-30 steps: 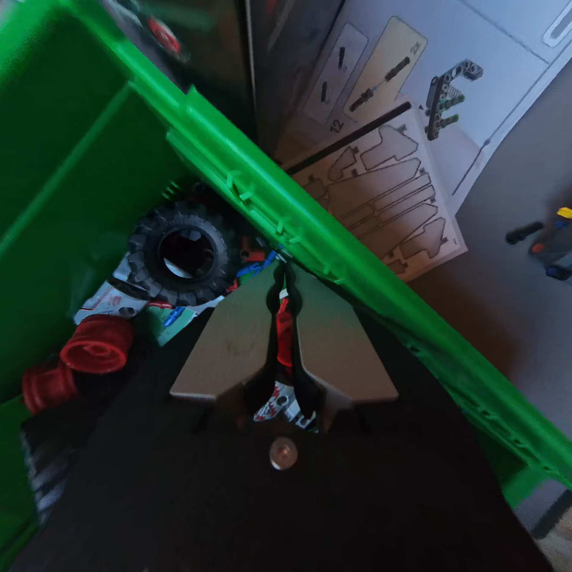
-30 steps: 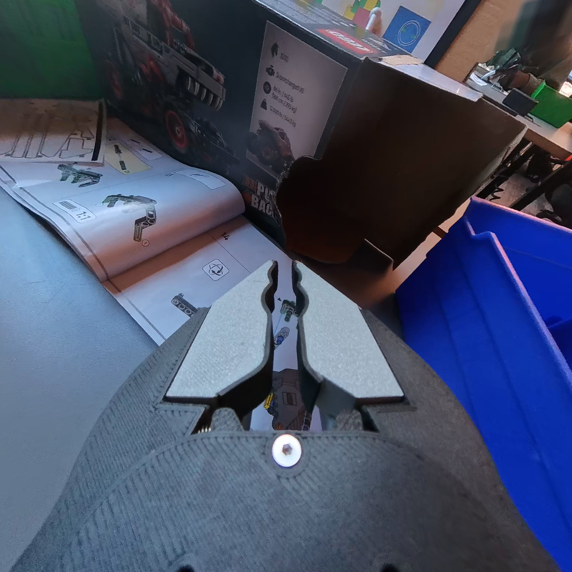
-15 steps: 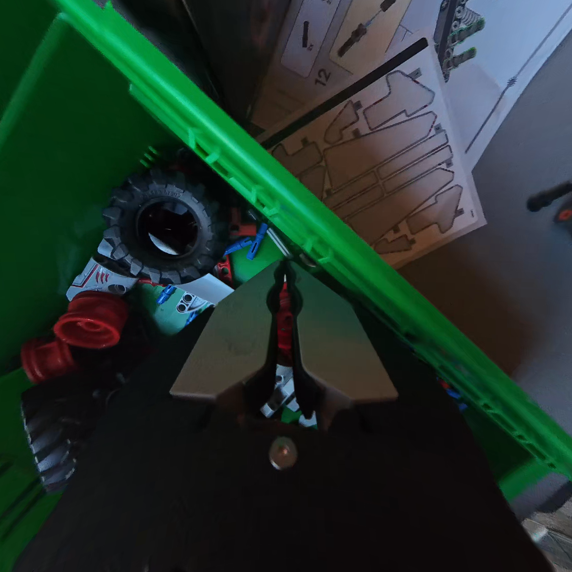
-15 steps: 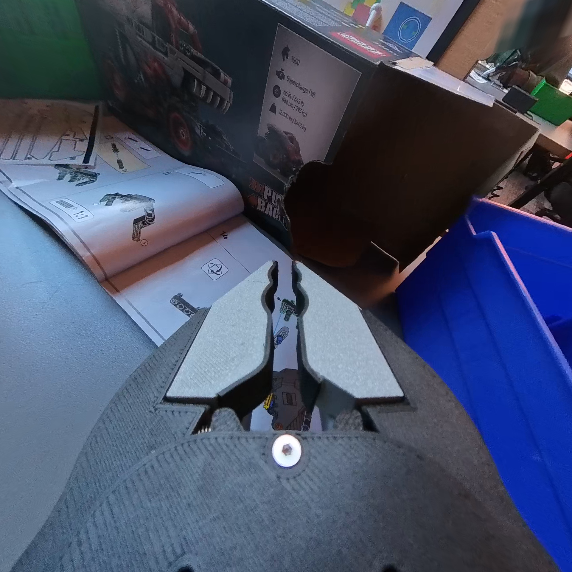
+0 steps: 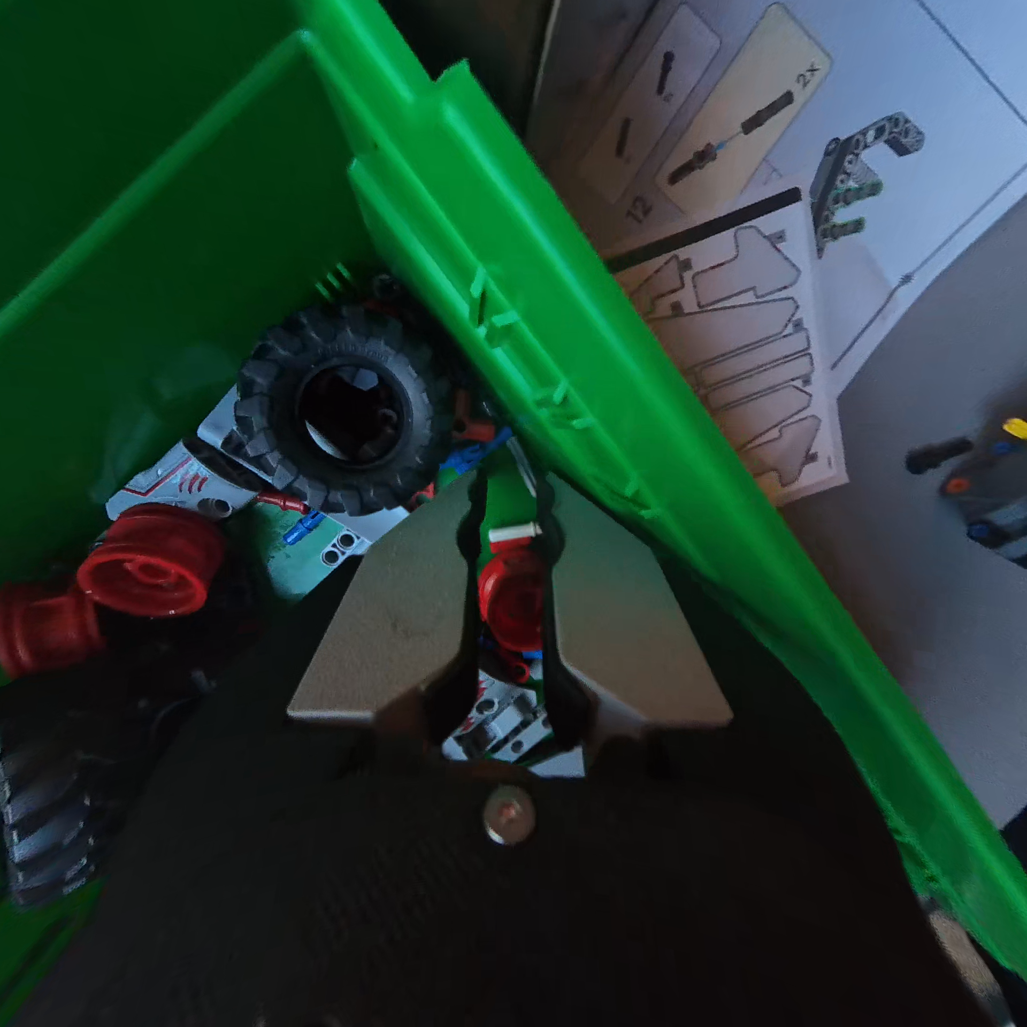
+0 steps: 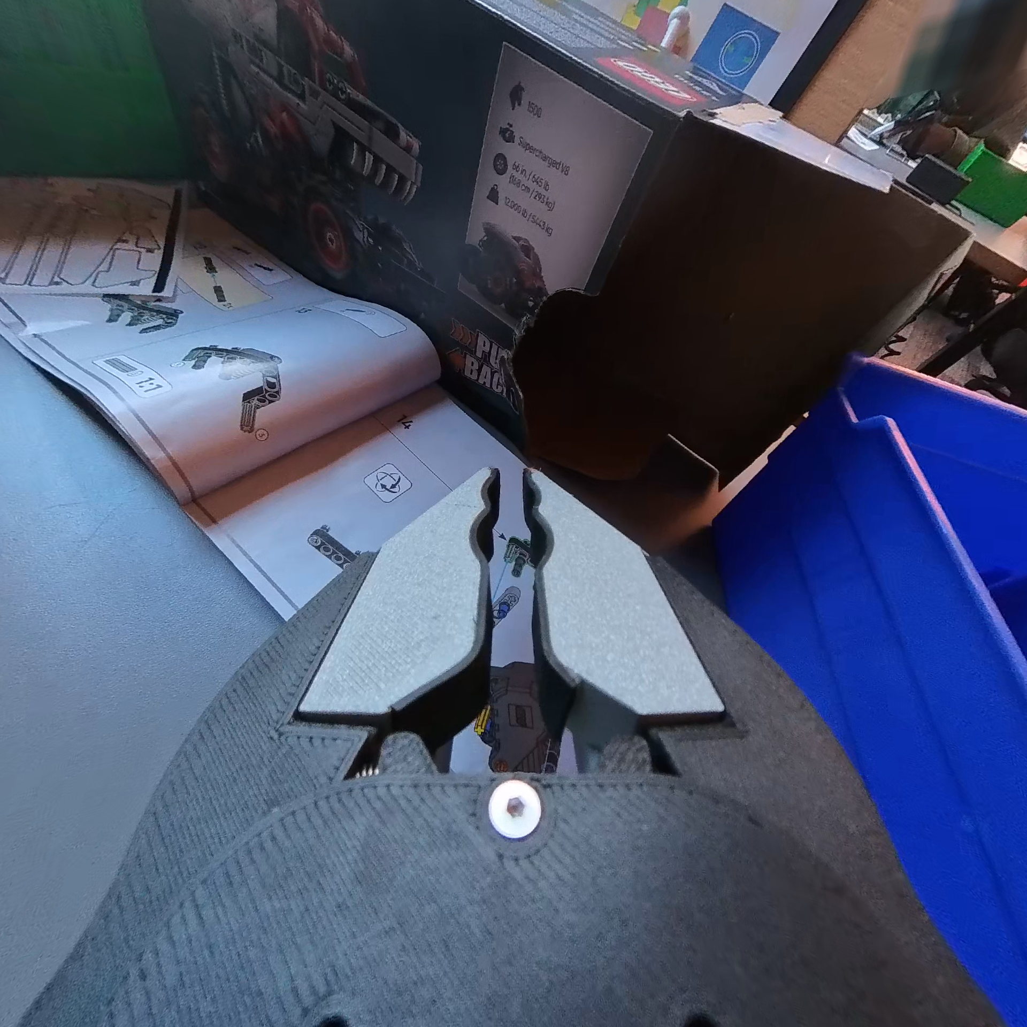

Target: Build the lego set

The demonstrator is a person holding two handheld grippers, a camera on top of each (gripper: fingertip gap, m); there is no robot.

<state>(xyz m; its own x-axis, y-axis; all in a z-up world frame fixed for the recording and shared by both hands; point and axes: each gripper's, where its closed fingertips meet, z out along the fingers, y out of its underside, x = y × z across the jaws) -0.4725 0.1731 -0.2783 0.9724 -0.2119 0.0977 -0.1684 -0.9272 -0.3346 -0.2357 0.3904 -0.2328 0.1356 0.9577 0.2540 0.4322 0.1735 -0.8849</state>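
Left wrist view: red wheel hub (image 5: 511,603) lies between left gripper's (image 5: 510,492) parted fingers.

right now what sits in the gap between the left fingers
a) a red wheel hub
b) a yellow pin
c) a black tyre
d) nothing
a: in the left wrist view a red wheel hub shows in the gap of the left gripper, down in the green bin; the black tyre lies apart, up to the left.

A blue bin (image 6: 867,583) is seen at three o'clock. Desks (image 6: 995,244) and a green crate (image 6: 995,189) are glimpsed at one o'clock.
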